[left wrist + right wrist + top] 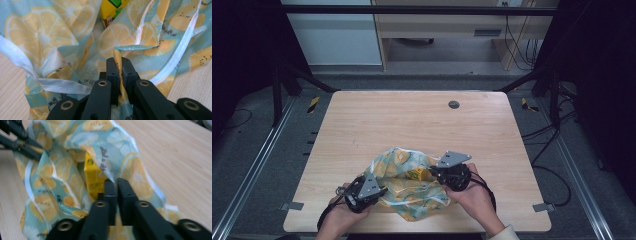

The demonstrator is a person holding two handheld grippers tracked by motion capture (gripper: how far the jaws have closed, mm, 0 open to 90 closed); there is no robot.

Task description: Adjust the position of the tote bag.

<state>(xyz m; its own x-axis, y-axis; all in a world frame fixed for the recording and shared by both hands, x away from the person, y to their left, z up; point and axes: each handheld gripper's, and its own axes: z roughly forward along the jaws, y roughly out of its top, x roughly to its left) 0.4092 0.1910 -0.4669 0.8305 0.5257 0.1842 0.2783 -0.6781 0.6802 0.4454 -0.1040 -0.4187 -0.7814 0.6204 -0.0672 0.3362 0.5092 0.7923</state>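
Note:
A light blue cloth bag (404,189) printed with lemon slices lies crumpled near the table's front edge. Inside its mouth stands a yellow carton (418,174), also visible in the left gripper view (111,10) and the right gripper view (93,180). My left gripper (382,191) is at the bag's left side, its jaws shut on a fold of the bag's fabric (118,60). At the bag's right side, my right gripper (434,172) has its jaws together with the edge of the bag pinched at their tips (117,181). White straps (175,57) trail along the fabric.
The wooden table (412,120) has a round grey grommet (453,104) at its far middle. Dark frame legs and cables stand on the floor to both sides. Both of the person's hands come in at the front edge.

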